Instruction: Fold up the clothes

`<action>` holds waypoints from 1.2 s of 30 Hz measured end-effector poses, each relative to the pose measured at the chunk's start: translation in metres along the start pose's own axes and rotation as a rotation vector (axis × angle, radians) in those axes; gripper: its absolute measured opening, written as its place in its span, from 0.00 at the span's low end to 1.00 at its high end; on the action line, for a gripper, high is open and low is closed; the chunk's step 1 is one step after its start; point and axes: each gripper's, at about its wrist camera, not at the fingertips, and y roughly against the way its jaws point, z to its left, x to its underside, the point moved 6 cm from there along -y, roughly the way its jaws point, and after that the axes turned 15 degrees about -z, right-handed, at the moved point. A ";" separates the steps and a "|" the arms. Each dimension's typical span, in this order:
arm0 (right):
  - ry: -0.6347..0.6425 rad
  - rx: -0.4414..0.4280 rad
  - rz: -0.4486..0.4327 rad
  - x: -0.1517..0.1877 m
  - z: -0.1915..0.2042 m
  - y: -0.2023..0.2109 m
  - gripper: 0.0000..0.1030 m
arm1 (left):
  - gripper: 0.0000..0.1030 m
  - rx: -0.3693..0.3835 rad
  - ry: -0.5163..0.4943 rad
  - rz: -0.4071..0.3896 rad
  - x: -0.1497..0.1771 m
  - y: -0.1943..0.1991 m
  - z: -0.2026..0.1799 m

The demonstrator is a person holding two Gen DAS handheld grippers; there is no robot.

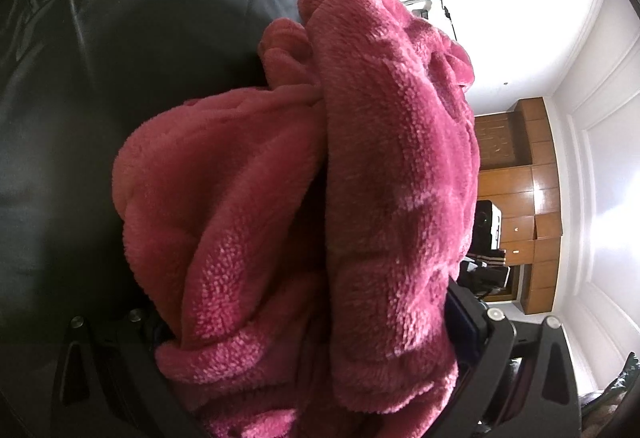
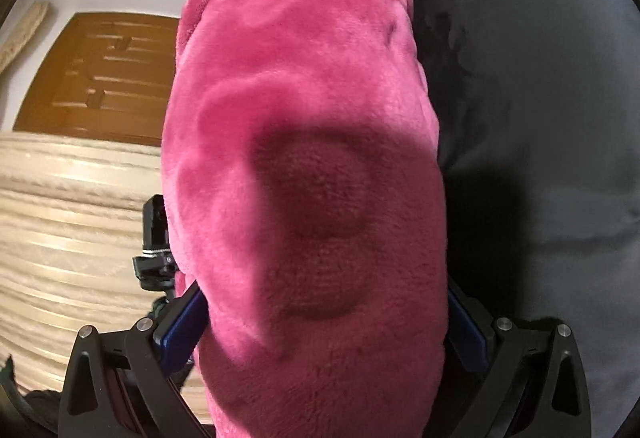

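Observation:
A thick pink fleece garment (image 1: pixel 360 165) fills the middle of the left wrist view, bunched in two fat folds. My left gripper (image 1: pixel 320 322) is shut on it. Only its right blue pad (image 1: pixel 466 318) shows; the fleece hides the left one. In the right wrist view the same pink fleece garment (image 2: pixel 304 157) hangs as one broad smooth roll. My right gripper (image 2: pixel 324 326) is shut on it, with blue pads (image 2: pixel 180 330) pressed against both sides of the roll. The cloth covers both grippers' fingertips.
A black leather sofa (image 1: pixel 88 85) lies behind the fleece on the left, and a grey cushion (image 2: pixel 552 125) on the right. A wooden cabinet (image 1: pixel 528 197), a wooden door (image 2: pixel 100 73), a beige striped fabric surface (image 2: pixel 60 238) and a small mounted camera (image 2: pixel 156 234) stand around.

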 end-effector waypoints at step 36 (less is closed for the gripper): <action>0.178 0.149 -0.259 0.012 0.029 0.150 0.64 | 0.65 0.011 -0.102 -0.039 0.058 -0.177 -0.210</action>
